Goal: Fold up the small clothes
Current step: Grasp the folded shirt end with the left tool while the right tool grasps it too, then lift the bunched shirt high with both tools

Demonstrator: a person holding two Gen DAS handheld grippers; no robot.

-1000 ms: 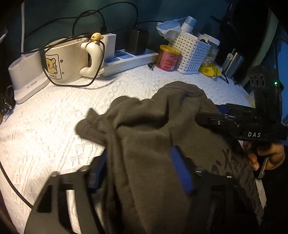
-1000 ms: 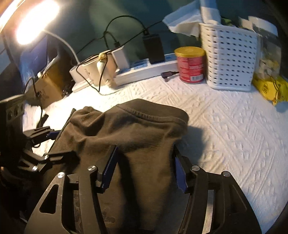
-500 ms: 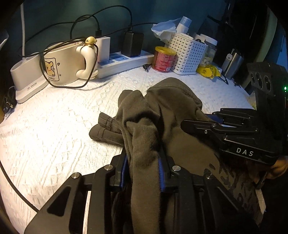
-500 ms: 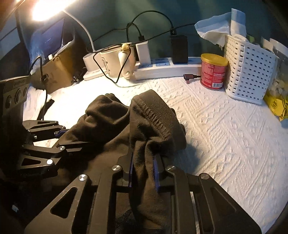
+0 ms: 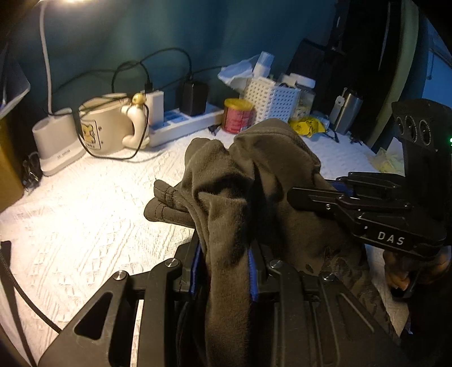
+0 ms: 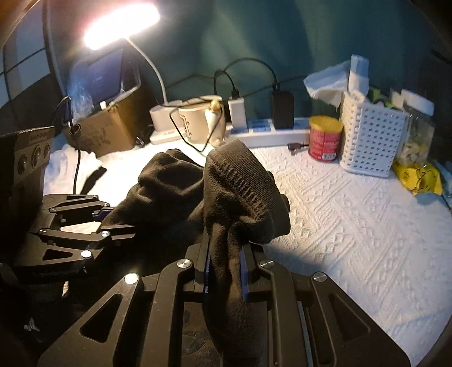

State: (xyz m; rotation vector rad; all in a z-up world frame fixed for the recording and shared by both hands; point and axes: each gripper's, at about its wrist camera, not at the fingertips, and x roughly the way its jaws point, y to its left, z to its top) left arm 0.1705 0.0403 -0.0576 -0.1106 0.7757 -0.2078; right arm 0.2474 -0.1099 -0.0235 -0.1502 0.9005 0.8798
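A small dark brown garment (image 5: 254,180) is bunched up above the white textured cloth (image 5: 84,220) on the table. My left gripper (image 5: 226,254) is shut on one gathered edge of it, the fabric pinched between the blue pads. My right gripper (image 6: 226,251) is shut on the ribbed hem of the garment (image 6: 237,180), which humps up over its fingers. The right gripper (image 5: 333,197) reaches in from the right in the left wrist view; the left gripper (image 6: 93,223) sits at the left in the right wrist view. A hand (image 5: 406,271) holds the right tool.
Along the back stand a cream mug (image 5: 110,124) wrapped in a black cable, a white power strip (image 5: 186,124) with chargers, a red tin (image 6: 325,138), a white perforated basket (image 6: 370,141), a yellow packet (image 6: 418,175), a cardboard box (image 6: 101,127) and a lit lamp (image 6: 121,25).
Both grippers closed from open onto the garment and rose, lifting and bunching the fabric off the cloth; the views now show more of the wall and lamp.
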